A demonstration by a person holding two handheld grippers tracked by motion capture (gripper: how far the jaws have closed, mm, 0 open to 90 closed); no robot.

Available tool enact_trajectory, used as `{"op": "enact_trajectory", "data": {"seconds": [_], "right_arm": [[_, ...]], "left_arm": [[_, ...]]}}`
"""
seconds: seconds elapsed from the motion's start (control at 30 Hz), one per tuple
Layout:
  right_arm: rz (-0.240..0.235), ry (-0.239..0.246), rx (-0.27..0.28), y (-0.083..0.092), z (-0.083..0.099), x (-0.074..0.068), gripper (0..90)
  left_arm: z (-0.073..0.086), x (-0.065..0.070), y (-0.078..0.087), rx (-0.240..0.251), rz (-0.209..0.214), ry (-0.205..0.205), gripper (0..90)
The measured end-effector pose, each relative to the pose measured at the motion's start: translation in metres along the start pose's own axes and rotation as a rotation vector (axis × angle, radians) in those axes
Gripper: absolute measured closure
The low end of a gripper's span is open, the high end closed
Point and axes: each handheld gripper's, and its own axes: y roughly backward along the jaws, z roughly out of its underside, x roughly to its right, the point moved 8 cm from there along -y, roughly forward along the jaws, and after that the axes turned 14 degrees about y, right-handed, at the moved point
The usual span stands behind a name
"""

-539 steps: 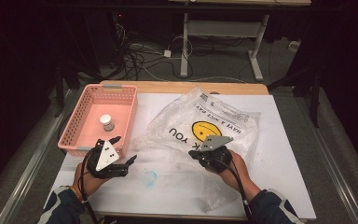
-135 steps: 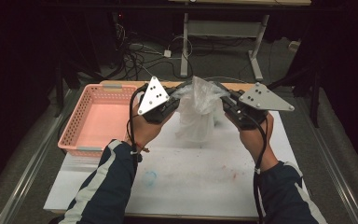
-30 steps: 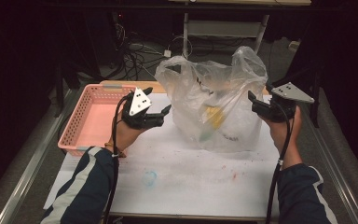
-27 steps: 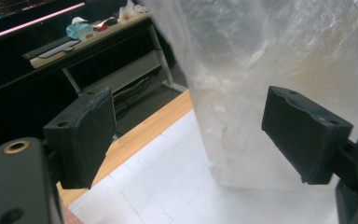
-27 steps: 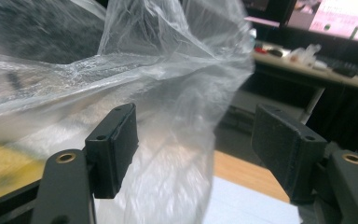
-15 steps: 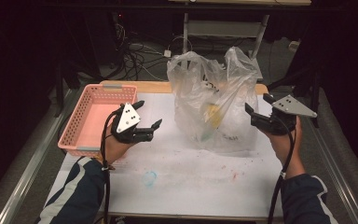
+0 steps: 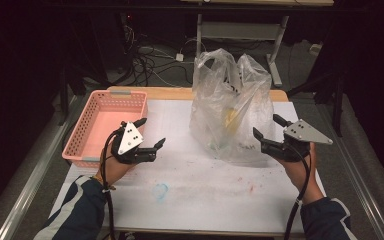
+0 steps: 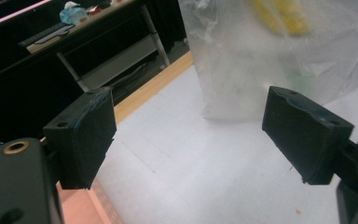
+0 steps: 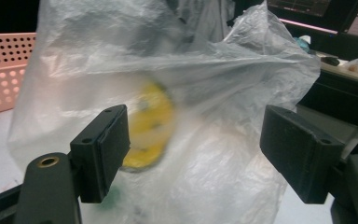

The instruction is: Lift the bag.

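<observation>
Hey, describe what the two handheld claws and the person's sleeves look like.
Both claws, left claw and right claw, are black with two blocky, dark rubber-like pads. Each carries a grey three-cornered plate on top, the left one dotted with small holes. A black cable trails from each down along the forearm. The sleeves are dark navy with a pale stripe.
</observation>
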Motion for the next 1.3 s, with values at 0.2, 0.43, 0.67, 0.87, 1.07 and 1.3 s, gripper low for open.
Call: {"op": "enact_trajectory", "data": {"seconds": [0.2, 0.43, 0.67, 0.87, 1.07, 1.3], "right_arm": [[-0.002, -0.001, -0.017, 0.005, 0.011, -0.007, 22.5], [-0.014, 0.022, -0.029, 0.015, 0.023, -0.016, 20.9], [-0.027, 0.045, -0.029, 0.022, 0.029, -0.024, 18.9], [-0.032, 0.072, -0.039, 0.026, 0.036, -0.033, 17.6], [-0.048, 0.079, -0.039, 0.032, 0.045, -0.043, 17.2], [-0.046, 0.067, -0.053, 0.039, 0.056, -0.051, 16.4]], "left_arm": [[0.011, -0.008, 0.008, 0.005, -0.030, 0.016, 17.4], [0.024, -0.016, 0.020, 0.001, -0.048, 0.031, 17.4], [0.035, -0.019, 0.030, -0.003, -0.069, 0.024, 17.3], [0.043, -0.019, 0.038, -0.011, -0.075, 0.022, 17.3], [0.054, -0.018, 0.044, -0.027, -0.071, 0.029, 17.3], [0.066, -0.016, 0.050, -0.042, -0.078, 0.017, 17.3]]}}
